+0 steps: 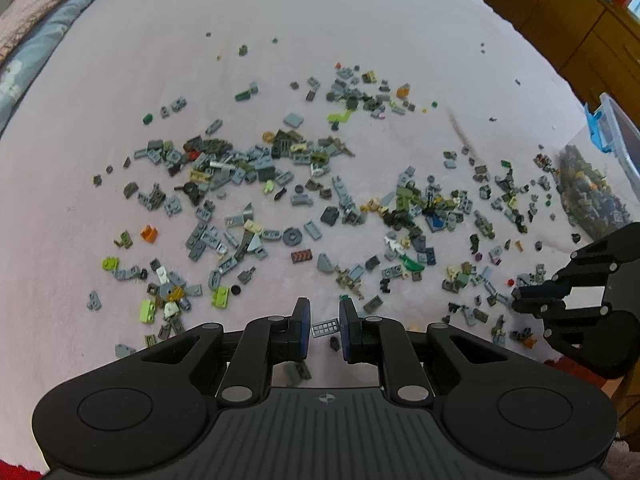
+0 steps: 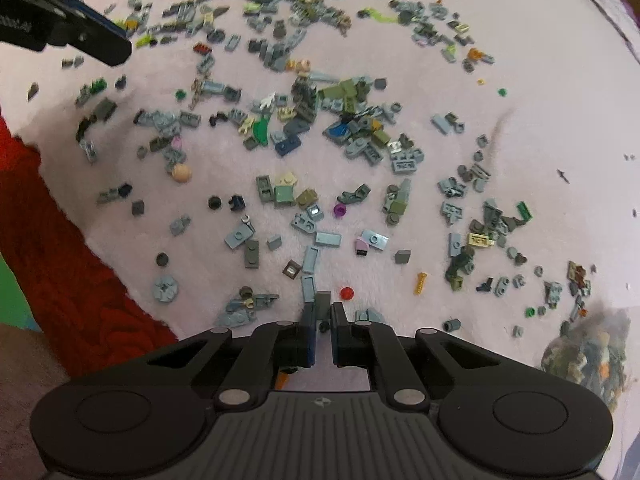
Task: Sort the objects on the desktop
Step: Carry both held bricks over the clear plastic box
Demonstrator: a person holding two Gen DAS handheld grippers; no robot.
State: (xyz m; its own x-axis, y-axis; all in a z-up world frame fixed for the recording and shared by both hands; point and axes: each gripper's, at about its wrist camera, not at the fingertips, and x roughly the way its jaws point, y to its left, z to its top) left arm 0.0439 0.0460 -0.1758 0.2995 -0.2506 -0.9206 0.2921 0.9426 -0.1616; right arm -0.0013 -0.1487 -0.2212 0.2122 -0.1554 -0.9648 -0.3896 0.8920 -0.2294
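Right gripper [image 2: 323,312] jaws are clenched on a grey brick [image 2: 322,303], long axis pointing away; left gripper [image 1: 325,312] jaws are closed empty.

Fuzzy pink cloth [image 1: 360,20], glossy plastic bricks [image 1: 256,168]

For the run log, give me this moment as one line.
scene: small bricks scattered on pink cloth | left gripper: shut, holding nothing | right gripper: shut on grey brick
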